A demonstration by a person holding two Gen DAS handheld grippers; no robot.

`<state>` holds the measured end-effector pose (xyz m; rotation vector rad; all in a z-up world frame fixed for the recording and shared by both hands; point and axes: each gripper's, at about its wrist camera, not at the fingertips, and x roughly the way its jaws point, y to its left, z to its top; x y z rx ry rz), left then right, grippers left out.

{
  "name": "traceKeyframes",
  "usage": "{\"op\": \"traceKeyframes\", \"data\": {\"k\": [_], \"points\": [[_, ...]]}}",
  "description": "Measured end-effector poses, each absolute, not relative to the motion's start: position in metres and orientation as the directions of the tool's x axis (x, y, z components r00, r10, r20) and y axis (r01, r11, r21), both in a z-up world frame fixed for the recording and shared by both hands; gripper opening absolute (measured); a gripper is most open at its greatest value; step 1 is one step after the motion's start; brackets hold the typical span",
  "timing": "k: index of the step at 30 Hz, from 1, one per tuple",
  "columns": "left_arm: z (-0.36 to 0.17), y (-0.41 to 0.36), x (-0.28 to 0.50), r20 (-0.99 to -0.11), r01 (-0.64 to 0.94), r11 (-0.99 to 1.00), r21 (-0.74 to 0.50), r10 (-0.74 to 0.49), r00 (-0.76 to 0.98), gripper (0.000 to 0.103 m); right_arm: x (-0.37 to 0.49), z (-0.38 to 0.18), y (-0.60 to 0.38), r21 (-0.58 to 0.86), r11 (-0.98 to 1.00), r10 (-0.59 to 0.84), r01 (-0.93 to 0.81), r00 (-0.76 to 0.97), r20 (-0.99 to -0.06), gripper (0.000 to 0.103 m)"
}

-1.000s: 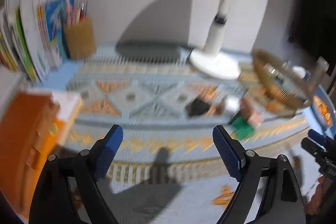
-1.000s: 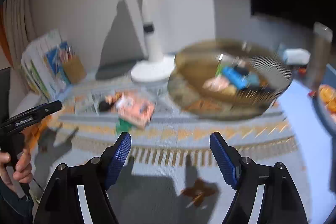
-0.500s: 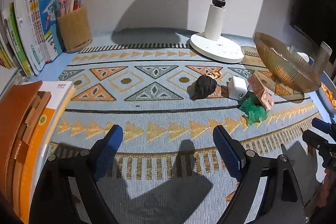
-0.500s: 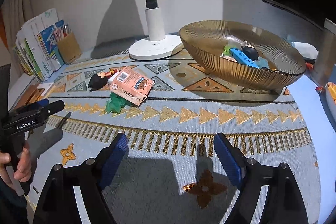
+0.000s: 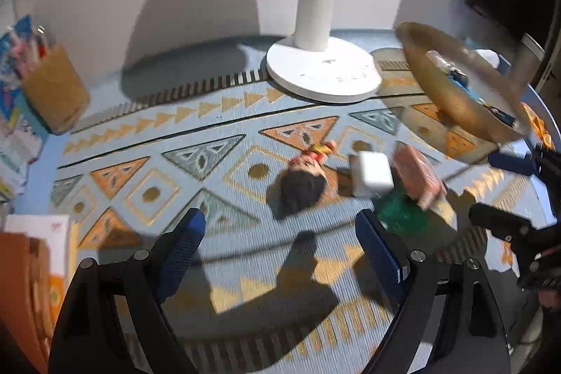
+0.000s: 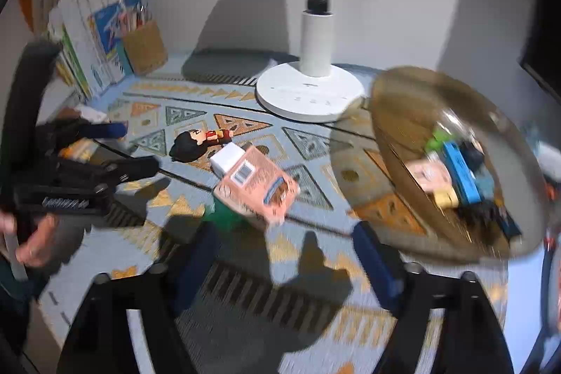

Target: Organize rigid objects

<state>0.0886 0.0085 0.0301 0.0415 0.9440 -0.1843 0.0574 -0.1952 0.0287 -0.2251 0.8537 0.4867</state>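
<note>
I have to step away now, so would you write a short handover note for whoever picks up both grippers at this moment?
Left gripper: open, empty, above the mat.
Right gripper: empty; its jaws have just been closing, nothing between them.
Still on the patterned mat, in one cluster: the dark-haired figurine, the white block, the pink box, and a green item partly under that box.
Done: the amber bowl already holds several small things, including a blue one.
Left: move the four mat items, presumably into the bowl. The pink box lies nearest the right gripper.
</note>
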Motion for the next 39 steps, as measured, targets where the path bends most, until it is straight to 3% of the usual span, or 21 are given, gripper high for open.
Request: {"op": "traceKeyframes", "data": {"k": [4, 11, 14, 18, 22, 25, 27, 34, 39], "points": [[0.022, 0.009, 0.107, -0.808, 0.202, 0.975, -0.094, -0.193, 0.556, 0.083, 0.075, 0.017, -0.184, -0.003, 0.838, 0.338, -0.545, 0.524, -0.782, 0.062], [0.006, 0.001, 0.127, -0.808, 0.267, 0.948, -0.175, -0.293, 0.511, 0.053, 0.115, 0.000, -0.176, 0.115, 0.799, 0.433, -0.590, 0.433, -0.791, 0.062], [0.004, 0.004, 0.127, -0.792, 0.272, 0.943, -0.190, -0.311, 0.525, 0.049, 0.124, -0.002, -0.176, 0.164, 0.782, 0.477, -0.602, 0.408, -0.778, 0.062], [0.004, 0.007, 0.127, -0.784, 0.259, 0.947, -0.189, -0.304, 0.541, 0.035, 0.137, -0.008, -0.184, 0.275, 0.761, 0.550, -0.587, 0.359, -0.755, 0.062], [0.005, 0.009, 0.126, -0.779, 0.257, 0.942, -0.217, -0.326, 0.536, 0.031, 0.143, -0.010, -0.188, 0.346, 0.753, 0.589, -0.560, 0.339, -0.734, 0.062], [0.006, 0.010, 0.123, -0.779, 0.239, 0.943, -0.232, -0.327, 0.535, 0.030, 0.137, -0.008, -0.192, 0.371, 0.749, 0.605, -0.549, 0.337, -0.721, 0.047], [0.008, 0.011, 0.117, -0.780, 0.227, 0.943, -0.242, -0.328, 0.533, 0.030, 0.127, -0.005, -0.199, 0.398, 0.747, 0.618, -0.532, 0.336, -0.711, 0.044], [0.017, 0.009, 0.068, -0.767, 0.211, 0.944, -0.252, -0.328, 0.551, 0.030, 0.051, 0.028, -0.235, 0.276, 0.817, 0.535, -0.507, 0.485, -0.691, 0.042], [0.018, 0.004, 0.027, -0.757, 0.205, 0.945, -0.255, -0.327, 0.566, 0.030, -0.016, 0.018, -0.258, -0.010, 0.879, 0.315, -0.477, 0.595, -0.739, 0.042]]}}
